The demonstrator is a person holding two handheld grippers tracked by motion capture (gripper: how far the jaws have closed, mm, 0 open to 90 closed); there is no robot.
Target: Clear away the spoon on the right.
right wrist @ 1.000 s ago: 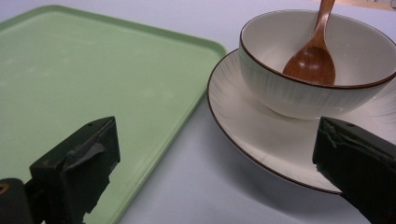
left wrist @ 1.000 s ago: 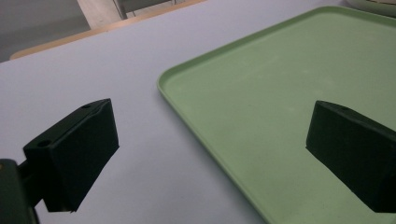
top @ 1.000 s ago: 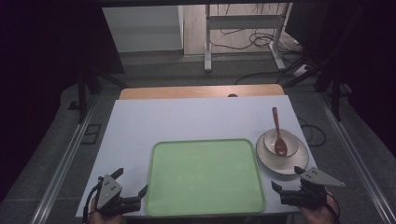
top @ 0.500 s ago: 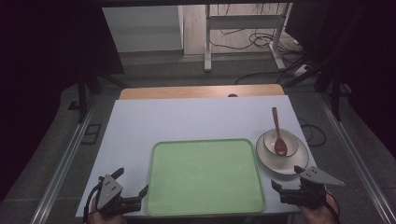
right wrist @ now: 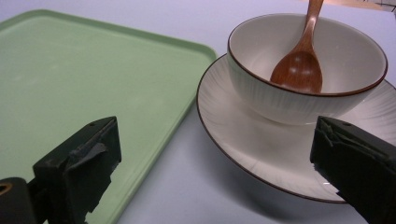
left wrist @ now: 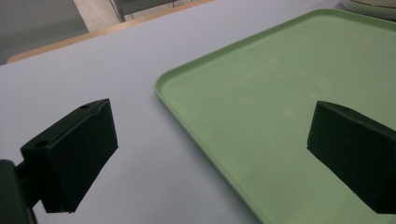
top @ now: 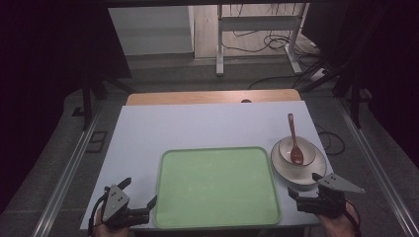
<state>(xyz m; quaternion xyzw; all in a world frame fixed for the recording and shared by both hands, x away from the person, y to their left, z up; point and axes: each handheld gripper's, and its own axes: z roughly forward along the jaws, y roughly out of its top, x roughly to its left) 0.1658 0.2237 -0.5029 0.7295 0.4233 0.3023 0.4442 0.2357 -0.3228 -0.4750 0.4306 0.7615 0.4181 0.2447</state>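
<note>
An empty green tray (top: 217, 185) lies near the front of the white table (top: 197, 126). Right of it a white bowl (top: 297, 149) sits on a white plate (top: 281, 165), with a wooden spoon (top: 294, 140) resting in the bowl. My left gripper (top: 140, 197) is open at the tray's front left corner; in the left gripper view its jaws straddle the tray's edge (left wrist: 205, 140). My right gripper (top: 302, 193) is open just in front of the plate; the right gripper view has the plate (right wrist: 243, 140), bowl (right wrist: 280, 93) and spoon (right wrist: 299, 65) close ahead between wide jaws.
A wooden board (top: 212, 97) lies along the table's far edge. Metal rails (top: 69, 173) flank the table on the floor. Cables (top: 262, 44) and a frame stand behind on the floor.
</note>
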